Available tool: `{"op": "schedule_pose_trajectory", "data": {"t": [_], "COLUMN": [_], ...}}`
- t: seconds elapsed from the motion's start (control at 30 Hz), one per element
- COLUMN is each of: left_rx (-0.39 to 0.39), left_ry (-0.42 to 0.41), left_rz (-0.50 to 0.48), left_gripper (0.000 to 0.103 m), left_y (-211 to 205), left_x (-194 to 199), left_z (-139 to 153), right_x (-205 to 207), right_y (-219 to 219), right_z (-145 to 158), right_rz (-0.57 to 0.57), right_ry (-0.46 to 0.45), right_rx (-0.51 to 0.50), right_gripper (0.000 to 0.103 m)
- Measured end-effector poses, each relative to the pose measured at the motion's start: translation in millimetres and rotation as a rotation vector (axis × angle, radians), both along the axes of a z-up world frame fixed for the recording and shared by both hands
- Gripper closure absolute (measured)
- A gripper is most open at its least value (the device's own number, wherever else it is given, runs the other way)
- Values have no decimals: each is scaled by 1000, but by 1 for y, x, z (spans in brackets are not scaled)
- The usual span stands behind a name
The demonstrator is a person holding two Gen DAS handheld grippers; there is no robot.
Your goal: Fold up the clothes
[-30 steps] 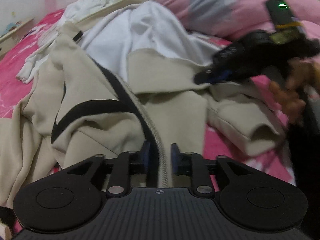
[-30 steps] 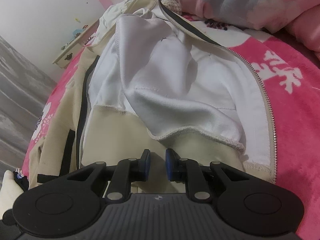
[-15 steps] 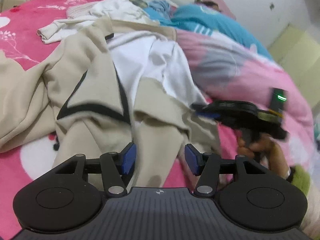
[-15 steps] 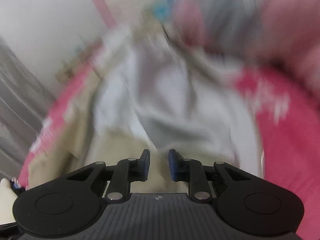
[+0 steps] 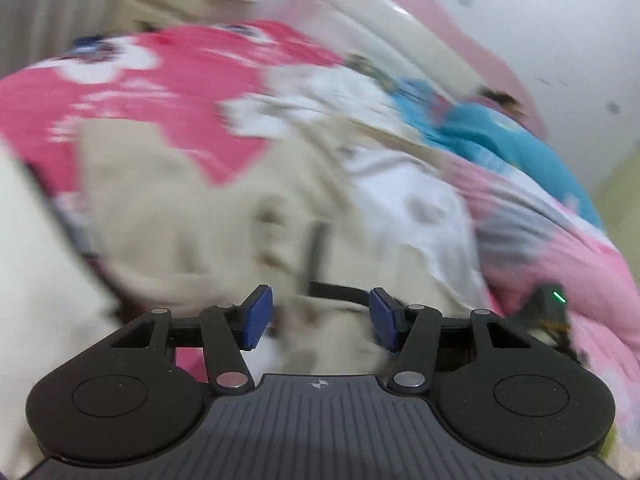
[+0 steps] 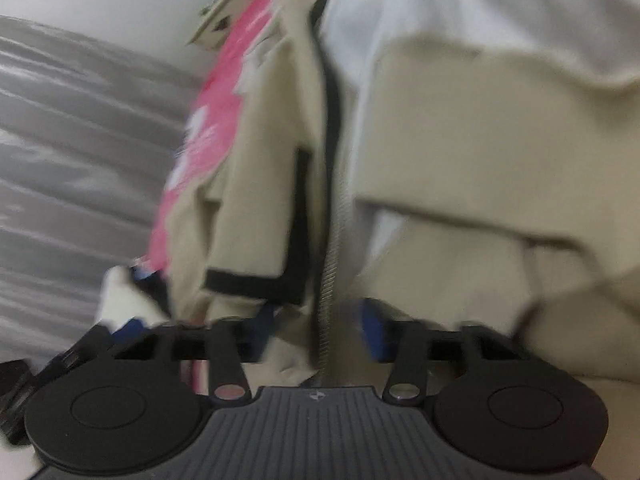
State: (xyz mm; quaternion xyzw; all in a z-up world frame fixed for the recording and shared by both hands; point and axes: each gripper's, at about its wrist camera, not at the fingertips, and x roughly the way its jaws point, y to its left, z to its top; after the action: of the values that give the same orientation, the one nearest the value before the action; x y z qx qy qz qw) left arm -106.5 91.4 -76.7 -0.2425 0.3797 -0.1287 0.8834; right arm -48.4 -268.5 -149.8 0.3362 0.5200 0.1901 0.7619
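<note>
Jacket [image 6: 460, 152]: one beige zip-up with black trim and white lining, lying crumpled across the bed's pink bedspread [image 5: 152, 92], in front of both your tools. Your left gripper [image 5: 320, 318] tilts downward over the beige cloth, its two blue pads [image 5: 258, 316] standing well apart with nothing pinched; fabric lies beyond and below the gap. Your right gripper [image 6: 316, 328] also tilts downward, directly over the jacket's zipper [image 6: 330, 264]; its jaws are closing, with the zipper edge lying between the two pads, which do not yet press on it (motion blur softens this view). In the left wrist view, one green indicator light [image 5: 559, 298] of the other tool shows at the right edge. Also countable there: one pink quilt [image 5: 560, 232] at the right, one blue garment [image 5: 508, 140] behind it, one pale dresser [image 5: 168, 4] at the far top left. The left view is heavily blurred, so finer detail cannot be told.
</note>
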Motion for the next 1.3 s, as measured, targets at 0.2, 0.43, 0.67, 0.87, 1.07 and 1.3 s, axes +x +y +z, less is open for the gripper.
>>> {"op": "schedule_pose_trajectory", "data": {"t": [0.2, 0.43, 0.67, 0.87, 1.07, 1.3], "left_rx": [79, 243, 385, 362, 145, 224], "left_ry": [116, 193, 307, 265, 171, -226], "left_rz": [165, 368, 470, 479, 570, 791], "left_gripper": [49, 49, 46, 81, 95, 96], "left_y": [33, 50, 71, 71, 107, 171], "left_x": [31, 90, 163, 167, 158, 139], "left_z": [-10, -23, -43, -47, 4, 141], "right_x": [-11, -11, -13, -14, -16, -22], "right_y": [-18, -47, -44, -52, -50, -33], "right_z": [45, 33, 24, 14, 22, 53], "right_rz": [-53, -164, -150, -164, -163, -112], "right_ry": [-202, -184, -191, -168, -178, -246], "right_rx": [-163, -266, -251, -215, -203, -156], "right_gripper": [95, 95, 95, 95, 95, 95]}}
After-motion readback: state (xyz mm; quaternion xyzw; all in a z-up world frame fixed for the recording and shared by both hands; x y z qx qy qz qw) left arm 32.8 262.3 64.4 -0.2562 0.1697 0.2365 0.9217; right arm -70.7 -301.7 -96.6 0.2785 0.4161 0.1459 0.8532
